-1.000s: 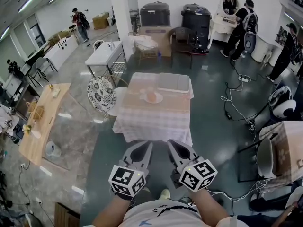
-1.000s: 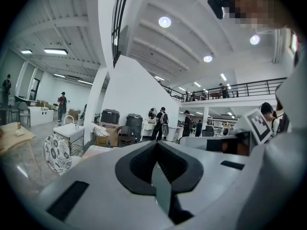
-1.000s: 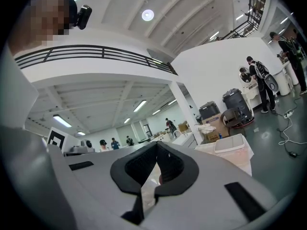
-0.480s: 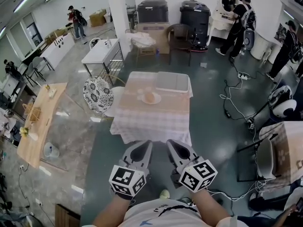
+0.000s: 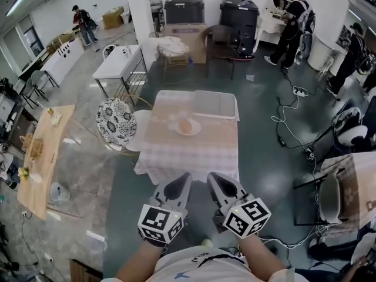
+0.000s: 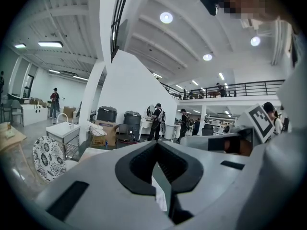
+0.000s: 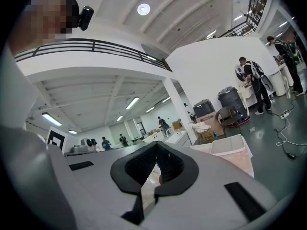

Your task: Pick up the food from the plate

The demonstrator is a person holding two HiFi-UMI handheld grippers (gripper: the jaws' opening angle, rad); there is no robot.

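Short of the table (image 5: pixel 194 154): approach stage.
Left gripper (image 5: pixel 181 180) and right gripper (image 5: pixel 214 179) closed tight, empty; next, reach the plate (image 5: pixel 197 128), open for the food (image 5: pixel 185 125).

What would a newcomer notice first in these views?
Low in the head view, the left tongs and right tongs, with their black-and-white markers, are held side by side, both shut and empty. Ahead of them stands the table in a checked cloth, with the plate of food near its middle and a pale tray at its far end.
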